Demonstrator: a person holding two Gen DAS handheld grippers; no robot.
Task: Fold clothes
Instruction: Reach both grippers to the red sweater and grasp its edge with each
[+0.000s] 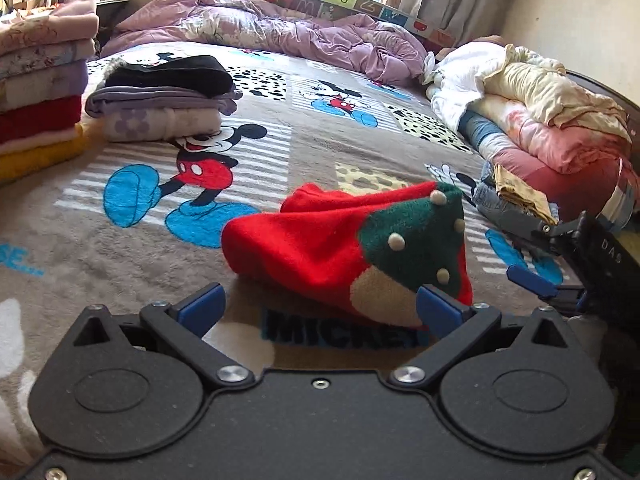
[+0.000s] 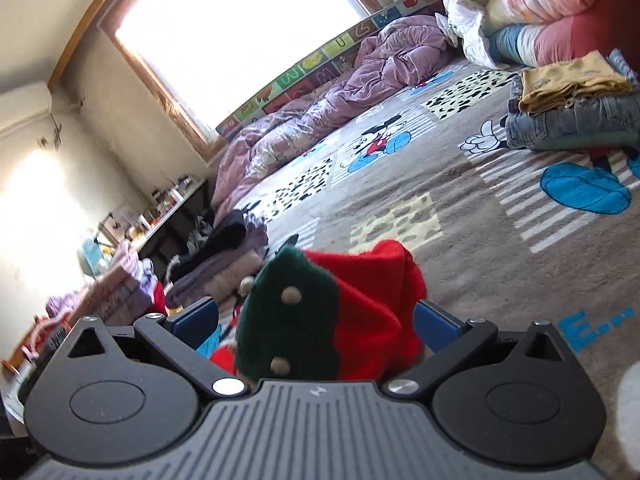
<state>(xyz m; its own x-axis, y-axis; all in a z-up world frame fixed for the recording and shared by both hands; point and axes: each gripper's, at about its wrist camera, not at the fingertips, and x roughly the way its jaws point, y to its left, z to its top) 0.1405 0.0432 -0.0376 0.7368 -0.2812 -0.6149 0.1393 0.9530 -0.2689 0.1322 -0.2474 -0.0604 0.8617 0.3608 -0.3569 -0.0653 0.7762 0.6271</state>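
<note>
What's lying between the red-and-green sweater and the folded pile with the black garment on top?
Nothing but bare Mickey blanket; the left wrist view shows open bedspread from the red-and-green sweater to the folded pile.

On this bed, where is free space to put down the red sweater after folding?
The blanket is bare between the folded pile with the black top, the red sweater and the purple duvet. It is crowded by the tall stack and the jeans pile.
</note>
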